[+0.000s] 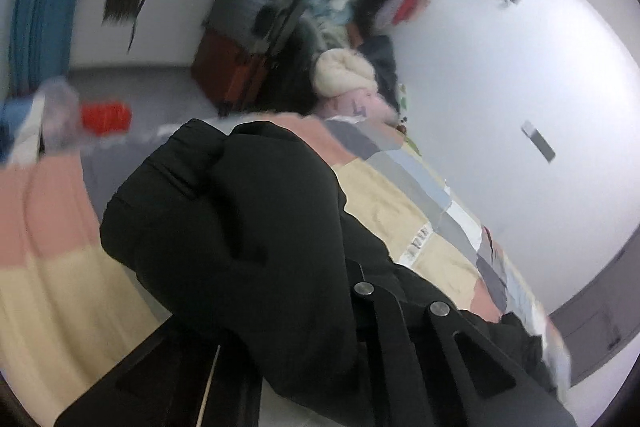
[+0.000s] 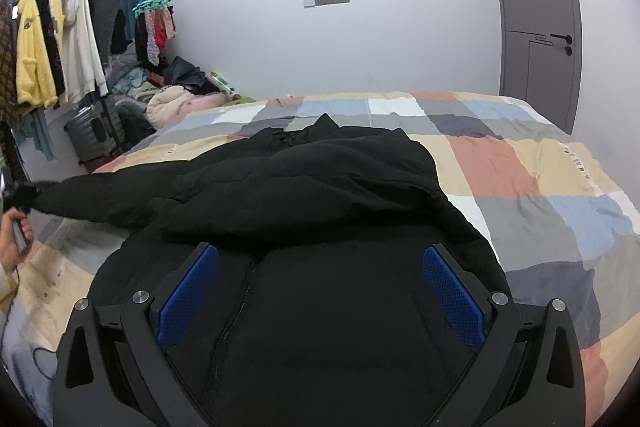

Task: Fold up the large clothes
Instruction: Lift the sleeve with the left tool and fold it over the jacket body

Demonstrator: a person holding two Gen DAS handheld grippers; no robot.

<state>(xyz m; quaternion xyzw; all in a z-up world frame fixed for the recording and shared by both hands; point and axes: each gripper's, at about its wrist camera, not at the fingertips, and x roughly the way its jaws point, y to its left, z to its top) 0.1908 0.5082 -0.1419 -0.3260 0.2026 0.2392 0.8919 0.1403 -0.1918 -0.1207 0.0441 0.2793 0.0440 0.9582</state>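
Holding right gripper (image 2: 320, 251) low and level, pointing straight ahead. Keeping its fingers spread wide, blue pads (image 2: 188, 299) facing each other across an unfilled gap, gripping nothing. Showing both linkage arms and all four pivot pins symmetrically at the bottom of the right wrist view.

Holding left gripper (image 1: 272, 299) rolled to one side, judging by the tilted left wrist view. Clamping on the black sleeve (image 2: 92, 201), with fabric bunching over the fingertips and hiding them. Extending out to the far left of the right wrist view, well apart from the right gripper. Wrapping left hand (image 2: 12, 243) around the handle, bare fingers curling over it, wrist partly cut off at the frame edge.
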